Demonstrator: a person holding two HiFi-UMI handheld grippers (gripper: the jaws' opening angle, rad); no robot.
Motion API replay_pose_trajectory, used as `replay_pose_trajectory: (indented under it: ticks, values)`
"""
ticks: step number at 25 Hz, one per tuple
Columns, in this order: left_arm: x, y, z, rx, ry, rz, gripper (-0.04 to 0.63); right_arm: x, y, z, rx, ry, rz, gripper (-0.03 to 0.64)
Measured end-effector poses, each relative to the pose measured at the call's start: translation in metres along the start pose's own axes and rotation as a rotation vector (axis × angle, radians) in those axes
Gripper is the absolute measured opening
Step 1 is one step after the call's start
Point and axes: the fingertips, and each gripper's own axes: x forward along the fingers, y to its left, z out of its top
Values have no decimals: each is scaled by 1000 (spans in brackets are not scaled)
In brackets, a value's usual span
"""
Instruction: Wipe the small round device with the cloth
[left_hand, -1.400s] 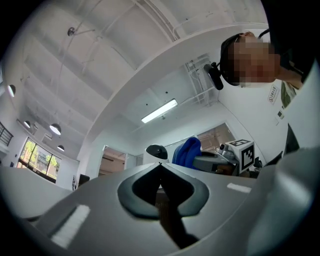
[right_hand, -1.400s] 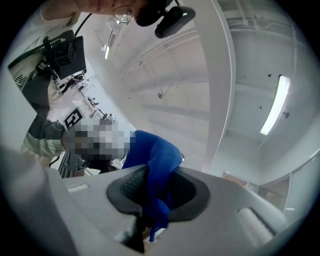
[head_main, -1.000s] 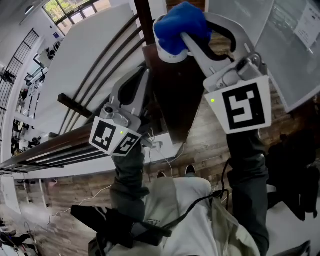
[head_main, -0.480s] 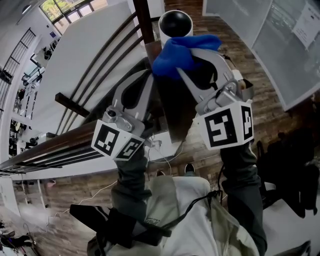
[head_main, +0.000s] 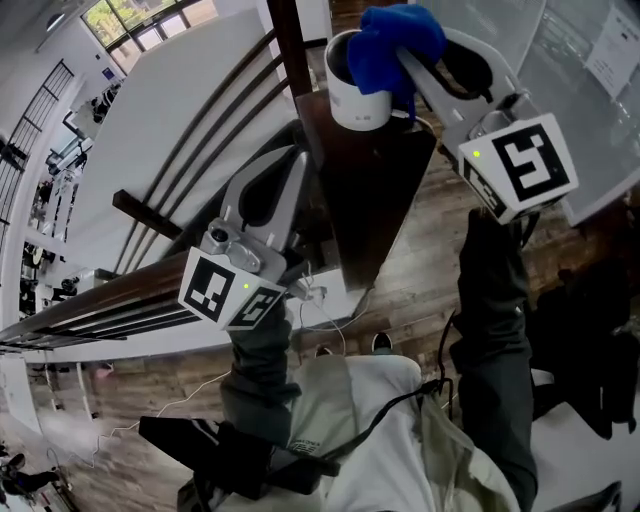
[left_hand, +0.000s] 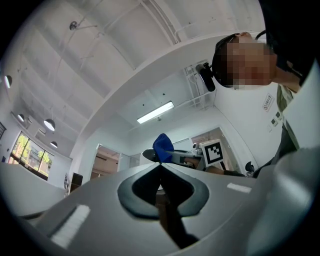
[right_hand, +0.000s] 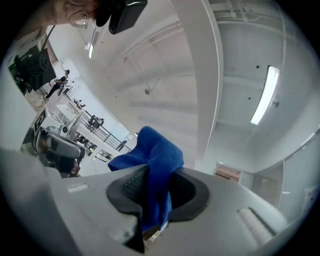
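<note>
The small round device (head_main: 355, 95), white with a black top, stands on a dark wooden stand (head_main: 375, 190) at the top of the head view. A blue cloth (head_main: 392, 42) covers the device's upper right edge, and my right gripper (head_main: 402, 58) is shut on it. In the right gripper view the cloth (right_hand: 156, 167) bunches between the jaws and sticks out past them. My left gripper (head_main: 296, 165) hangs left of the stand, below the device, shut with nothing in it. Its closed tips (left_hand: 161, 166) point toward the cloth (left_hand: 162, 146) in the left gripper view.
Dark wooden rails (head_main: 215, 120) run along a white wall to the left of the stand. A white cable (head_main: 335, 315) lies on the wooden floor (head_main: 420, 270) below. A grey panel (head_main: 590, 90) stands at the right. The person's legs fill the bottom of the head view.
The cloth lay over the device's top, was then drawn back toward me so the black top showed, and now sits up and right on its far edge. The left gripper barely moved.
</note>
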Motion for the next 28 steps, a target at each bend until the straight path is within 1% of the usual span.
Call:
replay_pose_trajectory:
  ticks: [3, 7, 9, 11, 13, 16, 19, 22, 25, 28]
  values:
    - [3, 0, 1, 8, 0, -9, 5, -10, 12, -18, 51, 10, 17, 83]
    - [9, -1, 0, 15, -2, -15, 5, -18, 34, -49, 65, 87, 102, 81]
    - [14, -3, -2, 16, -2, -14, 5, -21, 38, -54, 75, 98, 142, 81]
    - [19, -4, -5, 16, 0, -12, 5, -22, 32, -51, 53, 82, 148, 81]
    - [23, -6, -6, 19, 2, -11, 5, -21, 14, -40, 39, 45, 117, 81]
    - [24, -10, -4, 27, -2, -4, 5, -13, -21, -18, 80, -13, 74, 81]
    - [24, -13, -4, 37, 4, 6, 5, 0, -42, 0, 90, -65, 83, 81]
    - [24, -15, -8, 46, 15, 16, 5, 16, -42, 0, 111, -80, 136, 81]
    - [23, -15, -8, 51, 16, 29, 5, 30, -20, -18, 143, -58, 238, 81]
    - [25, -17, -6, 60, 19, 33, 5, 23, -5, -39, 212, -49, 286, 81]
